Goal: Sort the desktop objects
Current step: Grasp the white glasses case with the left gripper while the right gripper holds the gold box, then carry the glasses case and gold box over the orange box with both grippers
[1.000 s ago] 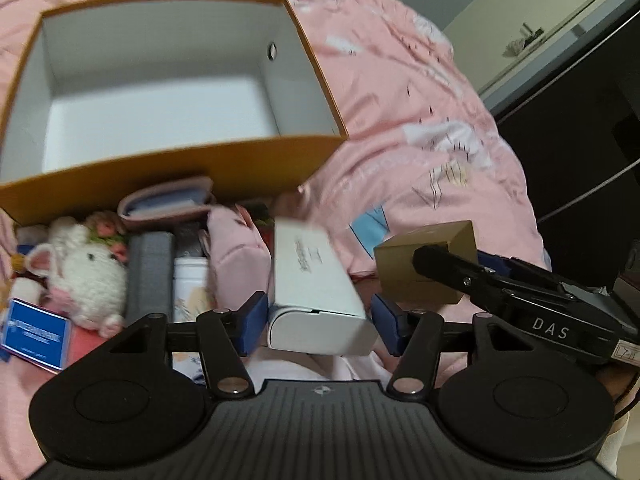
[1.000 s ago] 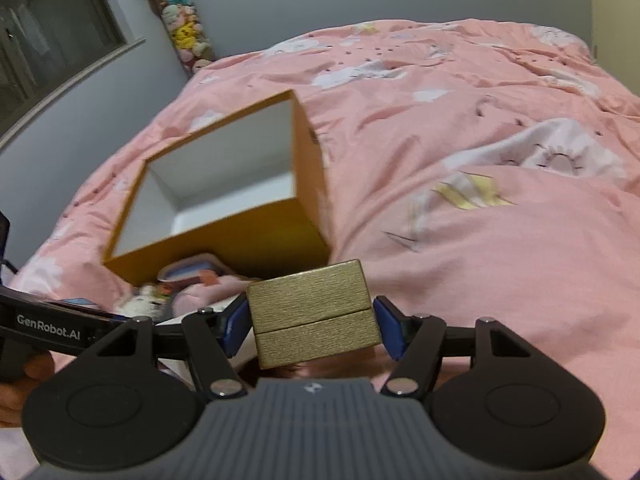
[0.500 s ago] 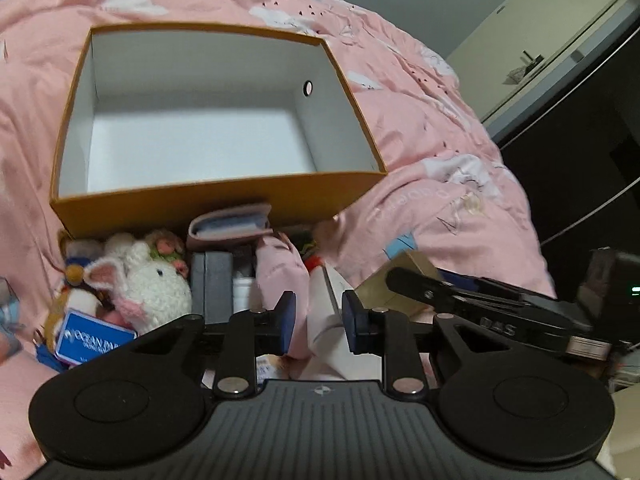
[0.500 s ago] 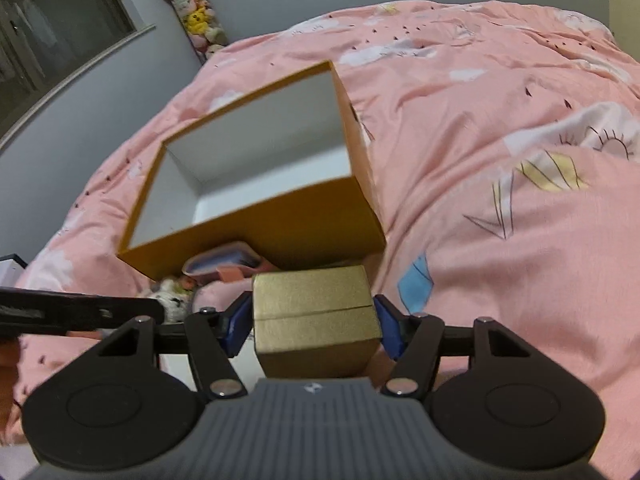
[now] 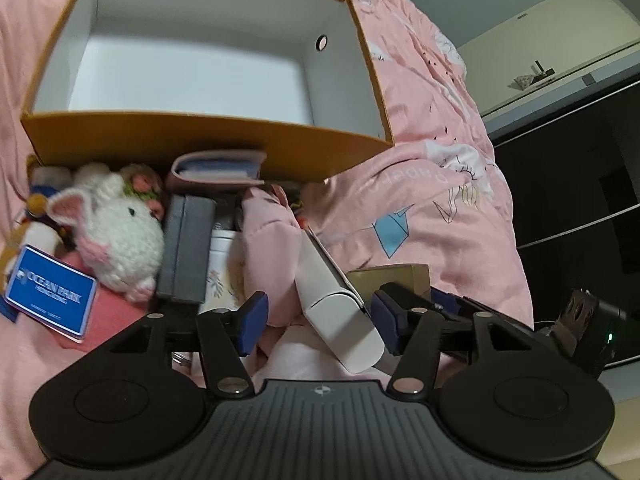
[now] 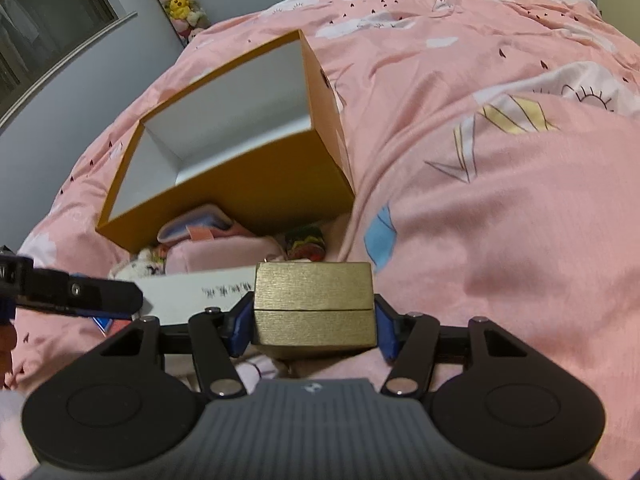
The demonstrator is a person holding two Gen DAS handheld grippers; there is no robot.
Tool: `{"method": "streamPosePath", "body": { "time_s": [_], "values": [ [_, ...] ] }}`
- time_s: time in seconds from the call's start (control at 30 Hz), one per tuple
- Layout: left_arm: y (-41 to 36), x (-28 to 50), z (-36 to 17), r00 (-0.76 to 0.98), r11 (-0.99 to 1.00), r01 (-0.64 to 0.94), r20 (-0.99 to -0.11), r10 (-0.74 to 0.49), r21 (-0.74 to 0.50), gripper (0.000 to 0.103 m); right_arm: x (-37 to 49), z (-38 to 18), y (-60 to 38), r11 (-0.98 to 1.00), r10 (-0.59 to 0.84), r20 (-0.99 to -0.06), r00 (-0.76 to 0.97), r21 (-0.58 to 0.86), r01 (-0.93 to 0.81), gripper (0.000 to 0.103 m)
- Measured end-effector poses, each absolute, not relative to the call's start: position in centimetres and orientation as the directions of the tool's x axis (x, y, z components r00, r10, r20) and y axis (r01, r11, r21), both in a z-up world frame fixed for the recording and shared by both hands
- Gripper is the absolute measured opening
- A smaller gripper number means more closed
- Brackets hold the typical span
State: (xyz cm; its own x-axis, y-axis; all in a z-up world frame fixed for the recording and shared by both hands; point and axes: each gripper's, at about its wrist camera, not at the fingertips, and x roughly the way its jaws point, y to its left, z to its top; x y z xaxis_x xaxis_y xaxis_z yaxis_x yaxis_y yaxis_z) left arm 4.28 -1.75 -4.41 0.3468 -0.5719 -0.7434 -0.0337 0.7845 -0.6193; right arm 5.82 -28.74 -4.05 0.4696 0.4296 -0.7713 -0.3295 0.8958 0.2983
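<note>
A long white box (image 5: 336, 312) lies tilted between the fingers of my left gripper (image 5: 319, 324), whose jaws are opening. Its left pad stands clear of the box. My right gripper (image 6: 313, 330) is shut on a gold box (image 6: 314, 308), low over the pink quilt and just right of the white box (image 6: 196, 294). The gold box (image 5: 396, 276) also shows at the right of the left wrist view. Beyond both stands an orange box (image 5: 208, 136) with an empty white inside. Against its near wall lie a white plush bunny (image 5: 120, 236), a grey case (image 5: 186, 252) and a pink pouch (image 5: 218, 168).
A blue card (image 5: 52, 292) lies at the left by the bunny. The pink quilt (image 6: 500, 200) spreads wide to the right of the orange box (image 6: 240, 196). A dark cabinet (image 5: 580, 200) stands past the bed's right edge. Plush toys (image 6: 180, 4) hang on the far wall.
The left jaws closed narrow beside the white box, then spread wide again around it. Both grippers sank towards the quilt, the right one still holding the gold box.
</note>
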Motion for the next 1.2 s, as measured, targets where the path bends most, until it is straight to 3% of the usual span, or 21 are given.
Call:
{"method": "streamPosePath", "body": {
  "time_s": [0.23,0.37,0.67,0.8,1.2],
  "values": [
    [-3.1,5.0,-5.2,0.296,0.749,-0.091,-0.736,-0.609,-0.656,0.069,5.7,-4.1,-28.7,0.896,0.428,-0.769,0.475,0.291,-0.335,0.061],
    [-4.3,5.4,-5.4,0.287,0.774,-0.093,-0.761,-0.581,-0.626,0.053,5.7,-4.1,-28.7,0.897,0.426,-0.77,0.476,0.289,-0.336,0.061],
    [-5.3,5.1,-5.1,0.345,0.8,-0.072,-0.767,-0.54,-0.596,0.04,5.7,-3.9,-28.8,0.894,0.432,-0.764,0.479,0.295,-0.336,0.061],
    [-4.4,4.1,-2.8,0.428,0.81,-0.032,-0.74,-0.519,-0.586,0.035,5.5,-2.1,-28.5,0.89,0.439,-0.742,0.507,0.283,-0.357,0.061],
    [0.8,1.1,3.4,0.61,0.761,-0.008,-0.606,-0.51,-0.648,0.034,6.1,6.1,-25.4,0.838,0.513,-0.611,0.603,0.203,-0.507,0.061]
  ]
}}
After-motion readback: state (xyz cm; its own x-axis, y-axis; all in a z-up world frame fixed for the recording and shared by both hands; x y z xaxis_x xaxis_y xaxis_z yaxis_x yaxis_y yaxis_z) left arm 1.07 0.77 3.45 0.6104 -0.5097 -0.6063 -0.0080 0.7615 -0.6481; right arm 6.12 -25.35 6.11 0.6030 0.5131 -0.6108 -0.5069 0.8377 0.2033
